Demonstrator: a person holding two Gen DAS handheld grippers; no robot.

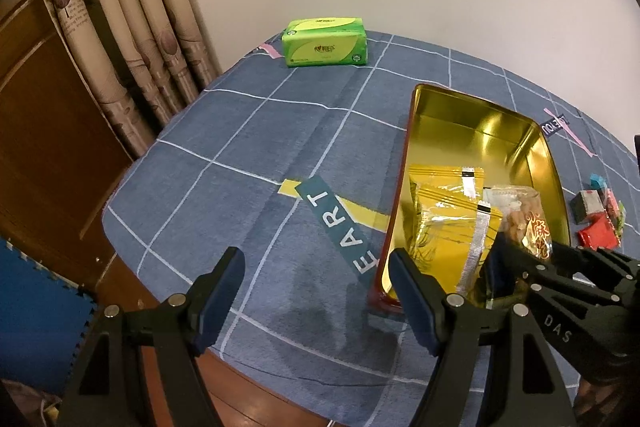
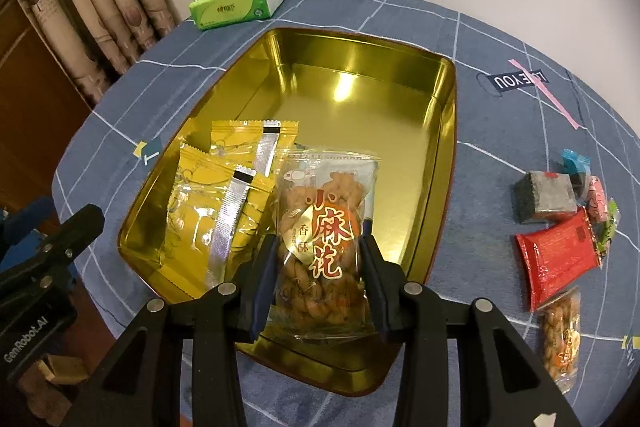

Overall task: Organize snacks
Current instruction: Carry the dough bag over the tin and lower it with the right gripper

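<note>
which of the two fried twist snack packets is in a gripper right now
The twist packet over the gold tin, clamped by the right gripper; the other twist packet lies untouched on the tablecloth.

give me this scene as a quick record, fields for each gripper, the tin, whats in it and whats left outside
left gripper: open, holding nothing, above the tablecloth beside the tin
right gripper: shut on twisted-dough snack bag, at the tin's near end
tin: gold inside, open, far half bare
in tin: two yellow packets, near left
outside: red packet, grey block, small candies, second dough-twist bag
far edge: green tissue pack
</note>
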